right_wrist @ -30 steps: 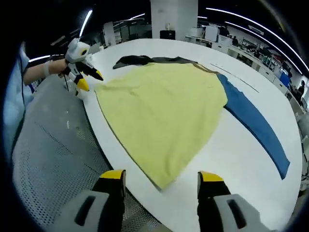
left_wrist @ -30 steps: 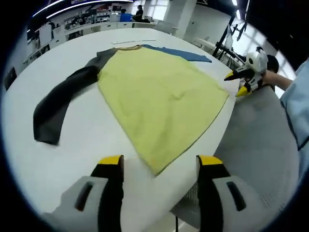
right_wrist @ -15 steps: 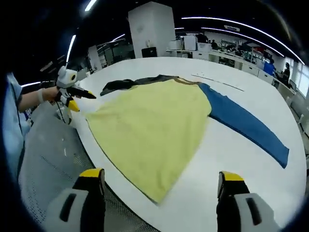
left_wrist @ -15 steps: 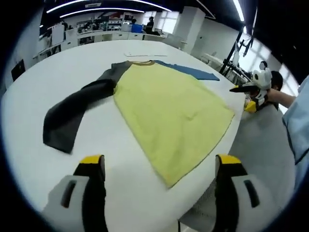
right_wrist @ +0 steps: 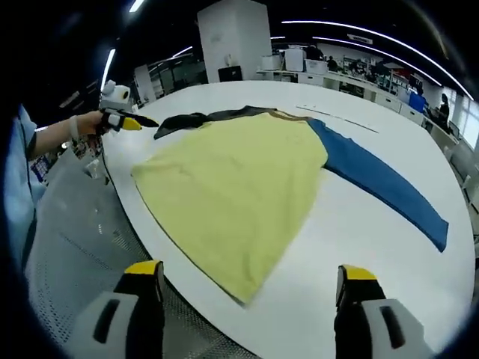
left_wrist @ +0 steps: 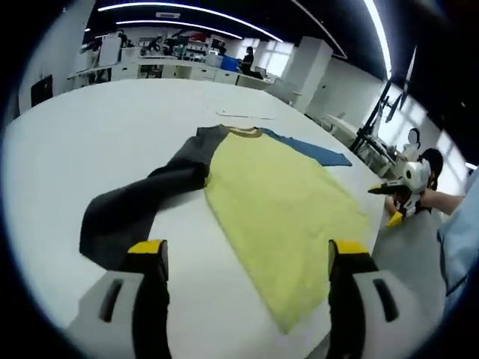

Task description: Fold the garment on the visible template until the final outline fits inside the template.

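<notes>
Presently: garment flat, unfolded, both tools clear of it

Garment (left_wrist: 277, 202) lies spread face-down or face-up (cannot tell which) on the white table (left_wrist: 90, 142). Yellow body, one dark grey sleeve (left_wrist: 142, 206), one blue sleeve (right_wrist: 382, 187). Both sleeves are stretched outward from the shoulders, so no fold looks made yet. Hem sits near the table edge on the person's side, one hem corner almost at the rim.

Left gripper (left_wrist: 243, 258): jaws spread wide, nothing between them. It hangs above the table with the grey sleeve's cuff just ahead of its left jaw. In the right gripper view the same tool (right_wrist: 123, 120) shows at the far left, held in a hand (right_wrist: 86, 123) beside the grey sleeve.

Right gripper (right_wrist: 247, 280): jaws also spread wide, empty, over the table edge near the hem corner. In the left gripper view it (left_wrist: 400, 198) appears at the right, off the table edge.

Judgement: open jaws, one tool per side, suit a first grasp, likely a sleeve brought in over the body. A thin pale line (right_wrist: 337, 116) lies on the table beyond the collar; whether it marks the template I cannot tell.
</notes>
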Tool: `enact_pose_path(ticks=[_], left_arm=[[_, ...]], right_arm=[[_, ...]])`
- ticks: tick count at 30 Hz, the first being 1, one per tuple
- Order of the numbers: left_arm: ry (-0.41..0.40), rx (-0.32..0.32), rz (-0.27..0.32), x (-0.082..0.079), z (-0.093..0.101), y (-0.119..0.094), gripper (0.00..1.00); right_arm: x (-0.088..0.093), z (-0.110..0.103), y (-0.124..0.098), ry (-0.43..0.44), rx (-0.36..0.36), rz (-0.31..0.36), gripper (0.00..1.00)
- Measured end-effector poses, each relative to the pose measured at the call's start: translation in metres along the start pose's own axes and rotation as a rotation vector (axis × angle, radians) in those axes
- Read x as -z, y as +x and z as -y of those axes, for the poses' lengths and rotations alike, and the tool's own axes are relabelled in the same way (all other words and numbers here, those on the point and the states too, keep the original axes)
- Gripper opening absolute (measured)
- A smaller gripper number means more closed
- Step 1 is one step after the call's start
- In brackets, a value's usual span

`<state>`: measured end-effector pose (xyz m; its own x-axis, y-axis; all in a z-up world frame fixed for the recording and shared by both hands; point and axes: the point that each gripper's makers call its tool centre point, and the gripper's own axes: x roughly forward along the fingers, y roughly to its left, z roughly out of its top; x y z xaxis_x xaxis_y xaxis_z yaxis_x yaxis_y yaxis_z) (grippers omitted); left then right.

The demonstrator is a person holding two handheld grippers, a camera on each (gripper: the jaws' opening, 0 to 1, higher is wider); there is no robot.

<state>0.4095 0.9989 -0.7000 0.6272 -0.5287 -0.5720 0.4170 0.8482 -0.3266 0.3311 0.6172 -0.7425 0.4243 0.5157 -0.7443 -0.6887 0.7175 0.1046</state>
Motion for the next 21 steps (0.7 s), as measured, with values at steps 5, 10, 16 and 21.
enact_pose_path(ticks=[5,10,16,21], left_arm=[[-0.048,0.008,0.035,-0.025,-0.019,0.007,0.8],[-0.041,-0.001,0.031,-0.038,-0.033,0.014,0.78],[-0.052,-0.052,0.013,-0.046,-0.055,0.025,0.68],[-0.081,-0.098,0.012,-0.053,-0.076,0.035,0.53]], right_arm=[[0.002,0.001,0.0,0.0,0.003,-0.008,0.96],[0.004,0.001,-0.001,0.007,0.01,-0.01,0.96],[0.01,0.0,0.0,0.022,0.009,-0.02,0.95],[0.013,-0.002,0.0,0.025,0.006,-0.031,0.95]])
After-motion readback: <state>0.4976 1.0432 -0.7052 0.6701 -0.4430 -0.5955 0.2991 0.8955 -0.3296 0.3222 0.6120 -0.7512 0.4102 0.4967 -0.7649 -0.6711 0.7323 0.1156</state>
